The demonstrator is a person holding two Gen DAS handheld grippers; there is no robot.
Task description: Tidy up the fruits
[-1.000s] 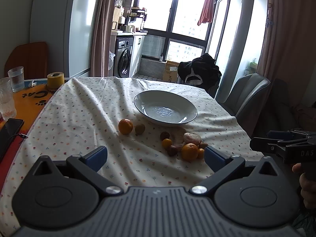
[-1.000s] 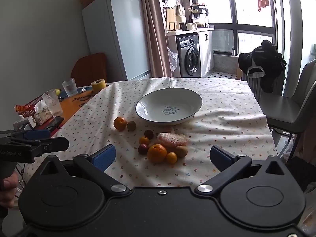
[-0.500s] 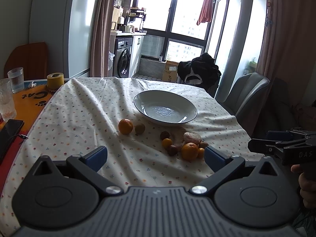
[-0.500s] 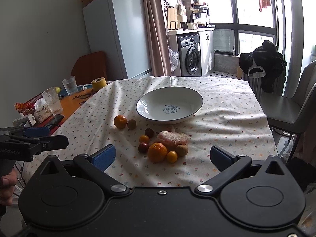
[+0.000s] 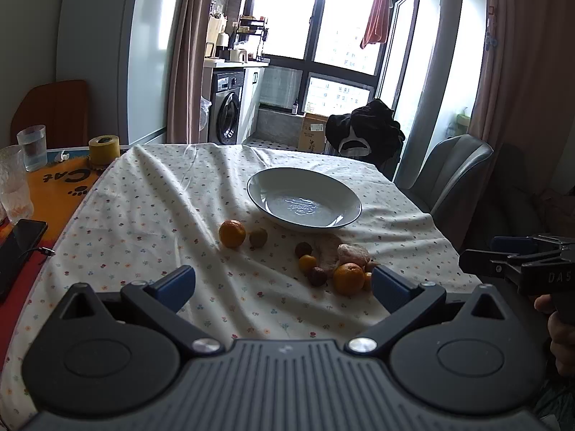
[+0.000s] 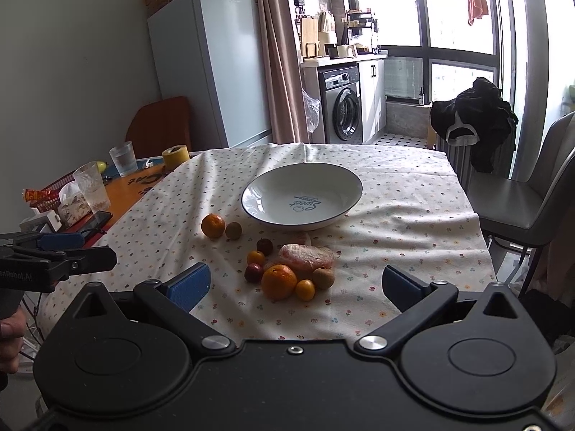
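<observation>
Floral tablecloth point(image 5: 151, 215) covers most of the table in the left wrist view, with a tall white fridge point(image 5: 118, 54) and a washing machine point(image 5: 226, 107) behind it. One white bowl point(image 5: 273, 183) sits on the cloth with nothing in it. Nearer than the bowl lie two fruits set apart from the rest, an orange point(image 5: 232, 233) touching or just beside a small green-brown fruit point(image 5: 258, 237). To their right a cluster point(image 5: 334, 265) gathers around a larger orange point(image 5: 348, 278); some of its pieces hide one another, so no full count from this side. The left gripper point(image 5: 284, 283) hangs above the near cloth with its blue pads spread wide and nothing between them. Two drinking glasses point(image 5: 32, 143) and one yellow tape roll point(image 5: 104, 148) stand on the bare orange tabletop at left. From the right wrist view, the same bowl point(image 6: 258, 194) shows blue lettering inside, and the cluster point(image 6: 291, 269) counts seven pieces: one large orange, two small yellow-orange fruits, two dark reddish ones, one brownish one and one pale pink wrapped piece. With the separate pair, that makes nine fruits, all on the cloth outside the bowl. The right gripper point(image 6: 294, 283) is likewise spread wide and empty, just short of the cluster. One grey chair point(image 6: 532, 194) stands at the table's right side.
</observation>
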